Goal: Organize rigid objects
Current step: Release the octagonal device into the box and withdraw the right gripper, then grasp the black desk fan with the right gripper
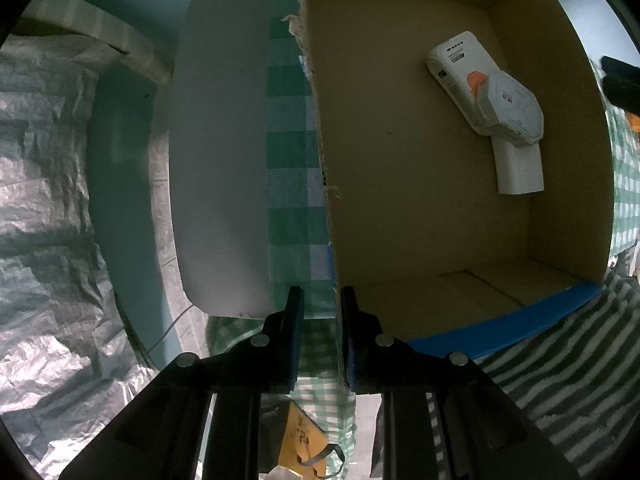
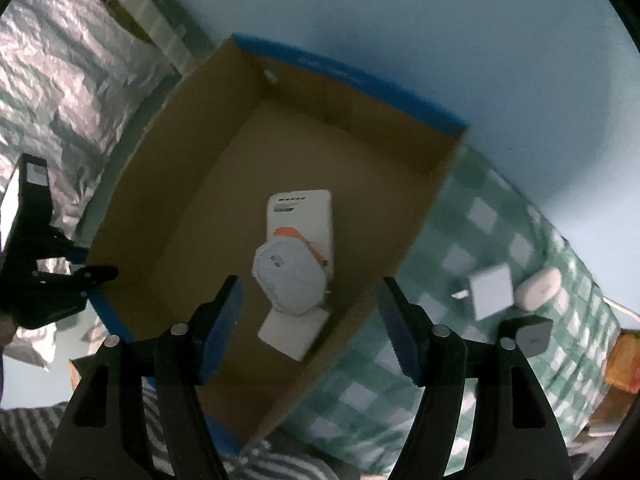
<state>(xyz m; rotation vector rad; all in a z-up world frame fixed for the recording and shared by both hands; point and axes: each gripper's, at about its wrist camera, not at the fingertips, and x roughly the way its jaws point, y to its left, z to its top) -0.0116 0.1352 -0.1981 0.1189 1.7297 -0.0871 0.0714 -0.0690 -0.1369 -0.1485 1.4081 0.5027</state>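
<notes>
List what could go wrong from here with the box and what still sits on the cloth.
1. The left claw pinches only the torn wall of the box; a tug may rip it further or tip the box.
2. The white items lie stacked inside, so another drop could knock the top one off.
3. The right claw hangs open over the box rim; reaching for the pieces on the checked cloth, it might clip that wall.

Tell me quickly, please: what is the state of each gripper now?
Left gripper: shut on the wall of the cardboard box.
Right gripper: open, holding nothing, above the white items lying in the box.
</notes>
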